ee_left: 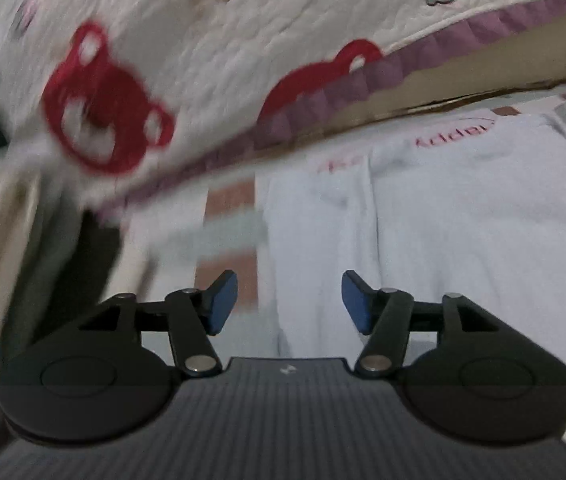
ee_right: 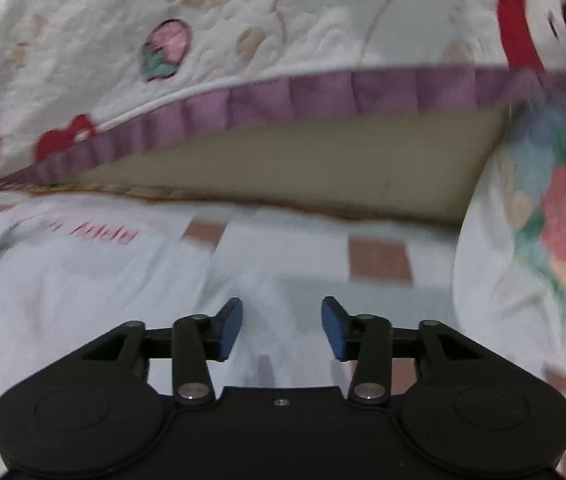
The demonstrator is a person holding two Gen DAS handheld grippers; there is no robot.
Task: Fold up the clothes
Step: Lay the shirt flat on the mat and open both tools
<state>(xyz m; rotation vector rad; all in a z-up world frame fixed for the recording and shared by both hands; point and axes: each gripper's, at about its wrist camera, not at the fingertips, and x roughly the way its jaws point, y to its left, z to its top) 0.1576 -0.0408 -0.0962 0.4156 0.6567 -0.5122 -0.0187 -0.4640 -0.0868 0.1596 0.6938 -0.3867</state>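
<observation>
A white garment (ee_left: 443,208) with pink lettering lies spread on a checked sheet (ee_left: 227,200); in the right wrist view the same white garment (ee_right: 63,280) fills the lower left. My left gripper (ee_left: 289,304) hovers open over the garment's left edge, blue pads (ee_left: 223,300) apart with nothing between them. My right gripper (ee_right: 282,328) is open above the cloth near the garment's right edge, its blue pads (ee_right: 333,328) empty. Both views are blurred by motion.
A quilted white blanket (ee_left: 243,40) with red bears, strawberries and a purple frill (ee_right: 323,92) lies heaped behind the garment. A beige mattress side (ee_right: 303,172) shows beneath it. A floral pillow (ee_right: 555,220) rests at the right. Dark shapes (ee_left: 95,248) stand at far left.
</observation>
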